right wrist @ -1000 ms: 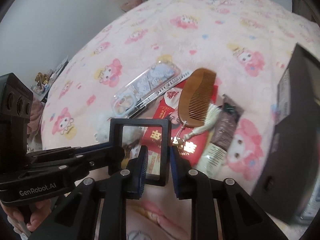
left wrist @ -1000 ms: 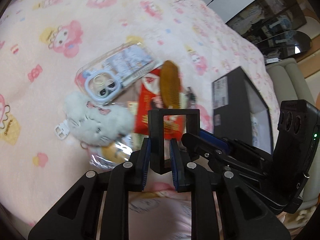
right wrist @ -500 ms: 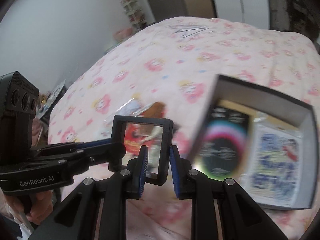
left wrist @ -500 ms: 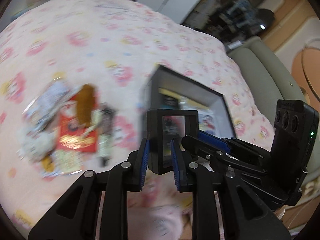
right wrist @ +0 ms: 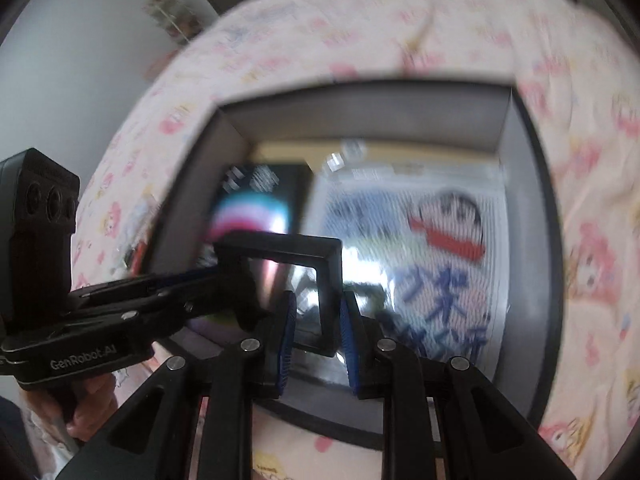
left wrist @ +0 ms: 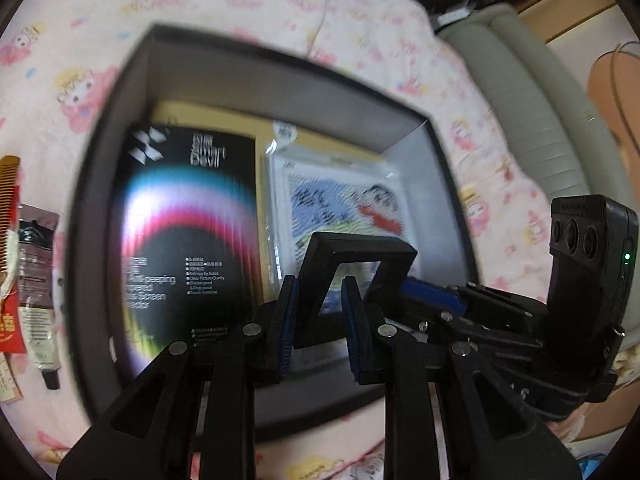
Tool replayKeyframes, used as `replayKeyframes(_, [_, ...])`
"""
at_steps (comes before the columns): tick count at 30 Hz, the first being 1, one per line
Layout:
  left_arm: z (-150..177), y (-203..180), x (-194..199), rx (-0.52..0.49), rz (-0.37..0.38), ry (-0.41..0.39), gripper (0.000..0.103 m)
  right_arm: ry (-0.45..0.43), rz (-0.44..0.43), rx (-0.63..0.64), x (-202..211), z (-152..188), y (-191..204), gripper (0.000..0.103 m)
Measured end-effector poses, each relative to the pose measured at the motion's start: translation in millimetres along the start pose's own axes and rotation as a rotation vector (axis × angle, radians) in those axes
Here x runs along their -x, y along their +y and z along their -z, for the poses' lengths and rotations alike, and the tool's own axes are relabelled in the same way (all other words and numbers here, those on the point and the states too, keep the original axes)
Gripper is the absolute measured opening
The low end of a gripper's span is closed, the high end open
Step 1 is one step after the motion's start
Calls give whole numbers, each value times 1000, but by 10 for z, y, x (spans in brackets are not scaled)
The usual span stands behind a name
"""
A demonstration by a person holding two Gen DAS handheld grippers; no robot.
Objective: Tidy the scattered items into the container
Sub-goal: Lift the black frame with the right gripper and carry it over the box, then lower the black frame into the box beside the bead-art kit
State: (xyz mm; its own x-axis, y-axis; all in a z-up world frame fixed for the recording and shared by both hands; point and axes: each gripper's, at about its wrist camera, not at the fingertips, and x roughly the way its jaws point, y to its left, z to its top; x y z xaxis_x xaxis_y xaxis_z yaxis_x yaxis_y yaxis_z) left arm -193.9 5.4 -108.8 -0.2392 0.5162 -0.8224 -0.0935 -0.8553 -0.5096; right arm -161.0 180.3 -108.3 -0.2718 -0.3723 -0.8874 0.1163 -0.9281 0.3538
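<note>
we swung from the pile over to the box point(left wrist: 120, 128); both jaws pinch the small frame point(left wrist: 356, 248), ready to drop.

A small black square frame point(left wrist: 352, 276) with a clear pane is clamped between both grippers' pads, above the open dark box point(left wrist: 120, 92).

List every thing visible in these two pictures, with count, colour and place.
black square frame: 1, black, above box
open cardboard box: 1, dark grey, on blanket
flat screen-protector pack: 1, black, inside box
clear-wrapped cartoon packet: 1, white-blue, inside box
wooden comb: 1, brown, left of box
small plastic tube: 1, brown-clear, left of box
red paper envelope: 1, red, left edge
fleece blanket: 1, pink, under everything
left gripper, right gripper: 2, black, shut on frame
</note>
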Motion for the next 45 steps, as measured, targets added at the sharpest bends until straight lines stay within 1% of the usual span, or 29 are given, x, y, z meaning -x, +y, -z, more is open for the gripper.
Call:
replayKeyframes(2, [19, -16, -132, -8, -23, 44, 20, 53, 37, -21, -157, 7, -61, 20])
replayKeyframes(4, [54, -44, -241, -30, -50, 78, 20, 70, 69, -30, -221, -11, -83, 20])
replayKeyframes(6, [86, -54, -277, -37, -49, 89, 20, 58, 107, -34, -225, -22, -90, 20])
replayKeyframes(9, [104, -32, -193, -36, -65, 42, 20, 10, 184, -45, -153, -20, -105, 20])
replayKeyframes(11, [106, -8, -173, -25, -55, 35, 20, -33, 207, -64, -67, -16, -134, 20])
replayKeyframes(16, [119, -98, -290, -25, -24, 60, 20, -97, 201, -98, 73, -6, -187, 20])
replayKeyframes(21, [178, -372, -443, -79, 64, 121, 20, -156, 199, -149, 208, 2, -291, 20])
replayKeyframes(23, [219, -407, -367, -88, 53, 94, 20, -177, 209, -158, 245, -14, -313, 20])
replayKeyframes(25, [250, -336, -190, -72, 16, 45, 20, -170, 197, -145, 241, -10, -291, 20])
replayKeyframes(27, [276, -212, -14, -43, -12, 10, 20, -141, 168, -120, 182, -14, -220, 20])
replayKeyframes(29, [285, -94, 129, -41, -53, -14, 20, -105, 147, -78, 104, -17, -136, 20])
replayKeyframes(31, [283, -5, 195, -44, -77, -19, 20, -79, 142, -33, 41, -14, -47, 20])
replayKeyframes(34, [289, 112, 244, -36, -82, -11, 20, -36, 132, 35, -58, 8, 89, 20])
replayKeyframes(36, [299, 115, 215, -29, -77, -5, 20, -2, 173, 62, -139, 37, 128, 20])
replayKeyframes(37, [296, 95, 170, -26, -72, -1, 20, 17, 198, 62, -180, 49, 119, 20])
replayKeyframes(39, [295, 49, 109, -27, -62, 7, 20, 24, 213, 39, -183, 62, 61, 20])
replayKeyframes(41, [202, -99, -6, -34, -49, 14, 20, 8, 257, -11, -116, 73, -50, 20])
replayKeyframes(43, [185, -195, -85, -49, -42, 19, 20, -16, 304, -65, -29, 88, -168, 20])
replayKeyframes(44, [176, -247, -126, -55, -35, 24, 20, -39, 292, -97, 40, 96, -230, 20])
replayKeyframes(45, [163, -300, -175, -61, -30, 31, 20, -64, 260, -121, 108, 102, -271, 20])
